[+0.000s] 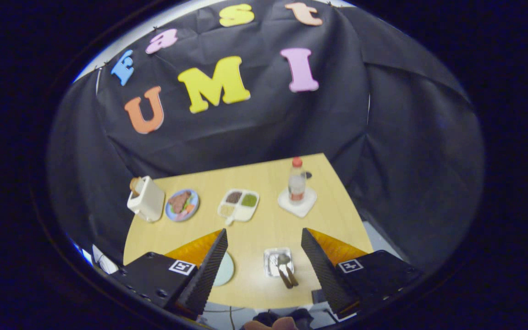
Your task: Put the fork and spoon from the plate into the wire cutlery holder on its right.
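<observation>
My gripper (264,231) is open and held high above the wooden table (255,229), with nothing between its fingers. Far below, between the fingers, stands the small wire cutlery holder (273,263). A spoon (284,260) and a second utensil (285,278), both with brown handles, rest in it, their handles sticking out toward me. Whether the second one is the fork is too small to tell. Left of the holder lies a pale round plate (227,270), partly hidden behind my left finger (209,268).
Along the table's far side stand a cream toaster (145,199), a blue plate of food (182,205), a white divided tray (239,205) and a red-capped bottle (296,181) on a white coaster (307,204). Black cloth walls close in behind and to the right.
</observation>
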